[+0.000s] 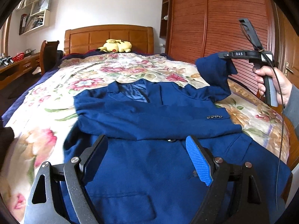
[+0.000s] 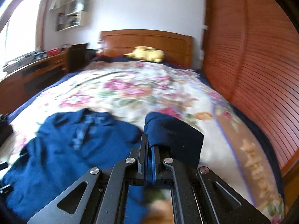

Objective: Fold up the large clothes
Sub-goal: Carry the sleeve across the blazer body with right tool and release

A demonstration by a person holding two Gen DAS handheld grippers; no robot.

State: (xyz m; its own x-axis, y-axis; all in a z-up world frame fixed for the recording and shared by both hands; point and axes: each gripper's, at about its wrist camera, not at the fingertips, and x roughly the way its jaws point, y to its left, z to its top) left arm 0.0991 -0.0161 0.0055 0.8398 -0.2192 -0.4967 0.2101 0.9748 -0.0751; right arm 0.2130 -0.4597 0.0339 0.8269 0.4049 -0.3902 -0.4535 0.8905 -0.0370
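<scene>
Pinching the blue jacket's [image 1: 149,123] soft sleeve [image 2: 172,130], right hand-held gripper [image 2: 149,149]; left hand-held gripper [image 1: 147,153] gapes.

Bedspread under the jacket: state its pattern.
The bedspread is cream with pink and red flowers; left wrist view shows it best.

Jacket [image 1: 149,123] flat on bedspread [image 1: 56,97], plush toy [image 1: 115,46] behind by headboard [image 1: 108,35], wardrobe [image 1: 214,22] right.

wardrobe [image 1: 214,22] close beside bed [image 1: 93,71]
</scene>
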